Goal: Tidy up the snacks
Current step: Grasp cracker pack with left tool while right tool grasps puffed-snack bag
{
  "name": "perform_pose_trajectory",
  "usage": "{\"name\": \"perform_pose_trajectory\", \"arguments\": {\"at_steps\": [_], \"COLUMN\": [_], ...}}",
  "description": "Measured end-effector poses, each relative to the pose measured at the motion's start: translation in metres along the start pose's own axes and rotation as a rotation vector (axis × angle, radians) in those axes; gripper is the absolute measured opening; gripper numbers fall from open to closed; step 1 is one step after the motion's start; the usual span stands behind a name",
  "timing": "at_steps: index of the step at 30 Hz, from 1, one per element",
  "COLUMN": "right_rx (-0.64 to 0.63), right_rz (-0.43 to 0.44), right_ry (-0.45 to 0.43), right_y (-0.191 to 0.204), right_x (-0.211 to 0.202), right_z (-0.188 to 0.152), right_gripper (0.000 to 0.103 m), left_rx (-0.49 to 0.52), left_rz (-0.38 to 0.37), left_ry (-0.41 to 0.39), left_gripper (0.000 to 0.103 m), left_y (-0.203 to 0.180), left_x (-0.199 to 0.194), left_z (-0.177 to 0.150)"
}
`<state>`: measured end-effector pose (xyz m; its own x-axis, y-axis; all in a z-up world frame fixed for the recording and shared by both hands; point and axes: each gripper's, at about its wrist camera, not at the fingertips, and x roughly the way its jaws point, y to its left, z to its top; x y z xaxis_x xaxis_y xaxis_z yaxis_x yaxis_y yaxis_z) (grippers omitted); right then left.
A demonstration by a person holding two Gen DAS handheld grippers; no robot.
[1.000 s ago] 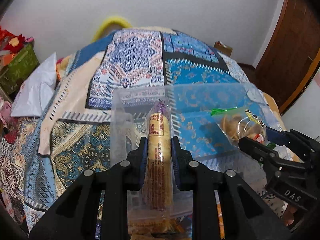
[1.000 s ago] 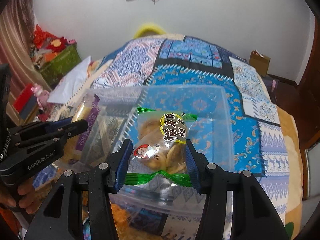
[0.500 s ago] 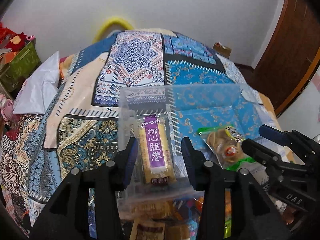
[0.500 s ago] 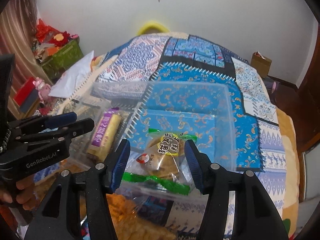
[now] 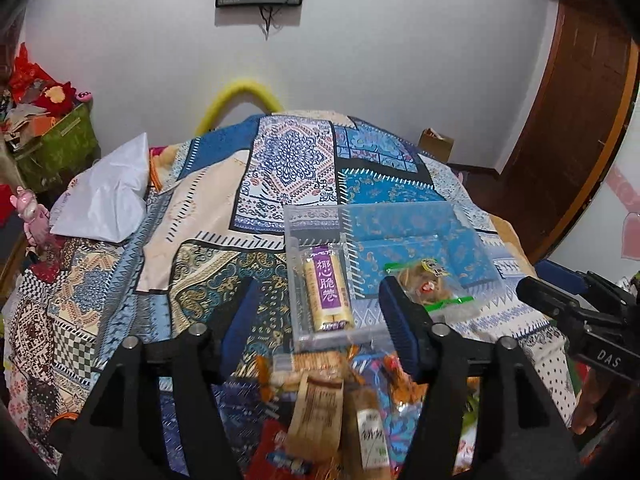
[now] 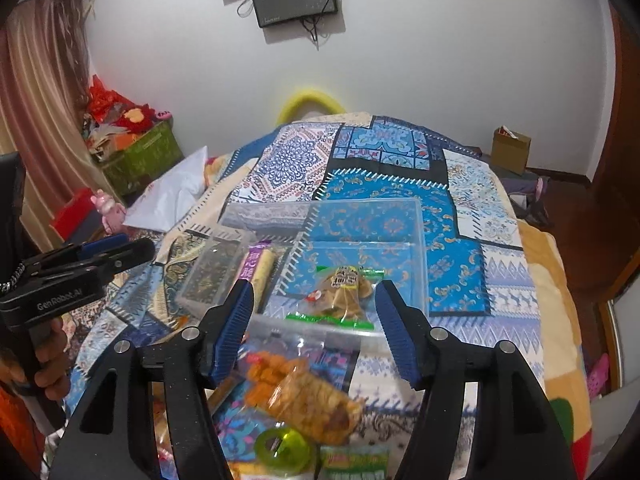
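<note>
Both grippers' jaws wide apart, empty; purple roll & cookie bag in clear bin.

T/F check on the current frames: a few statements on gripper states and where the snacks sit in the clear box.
1. The left gripper is shut on the purple-labelled wafer roll packet. False: its jaws stand open and empty; the packet lies in the clear plastic divided box.
2. The right gripper is open. True.
3. The green-edged cookie bag lies in the box's wide compartment. True.
4. The wafer roll packet shares a compartment with the cookie bag. False: it lies in a narrow compartment to the left.
5. Loose snacks, including an orange cracker bag, lie outside the box on its near side. True.
</note>
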<state>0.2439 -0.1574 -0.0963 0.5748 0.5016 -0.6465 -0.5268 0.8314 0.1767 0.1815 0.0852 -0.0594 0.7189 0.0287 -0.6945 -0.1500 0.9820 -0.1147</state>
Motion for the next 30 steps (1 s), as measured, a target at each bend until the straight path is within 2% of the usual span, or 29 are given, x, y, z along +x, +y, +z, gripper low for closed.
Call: {"name": "perform_pose_trajectory", "arguments": {"at_steps": [5,9,20,30], "right_rx": [0.003,0.006,0.025,0.021], "right_rz": [-0.007,-0.012,-0.003,0.013], "right_ry": [-0.004,0.010,0.124,0.223], "right_y": [0.000,0.000,-0.007,-0.003], "right_x": [-0.011,-0.013,0.016,0.053], "right_z": [-0.014,-0.028,-0.066,-0.084], "right_gripper": [0.060,0.062,0.065,0.065], "left_rx": [0.011,0.007,-0.010,-0.010], "left_rz": [-0.008,-0.012,-0.037,-0.058], "left_ry": [-0.001,0.029,0.163,0.203], "left_gripper": [0.070,0.071,0.071,0.069], "left_y": [0.006,0.012,0.011,0.008], "left_x": [-0.016,-0.015,0.021,0.050], "left_z": [-0.016,-0.034,-0.084,-0.103]}}
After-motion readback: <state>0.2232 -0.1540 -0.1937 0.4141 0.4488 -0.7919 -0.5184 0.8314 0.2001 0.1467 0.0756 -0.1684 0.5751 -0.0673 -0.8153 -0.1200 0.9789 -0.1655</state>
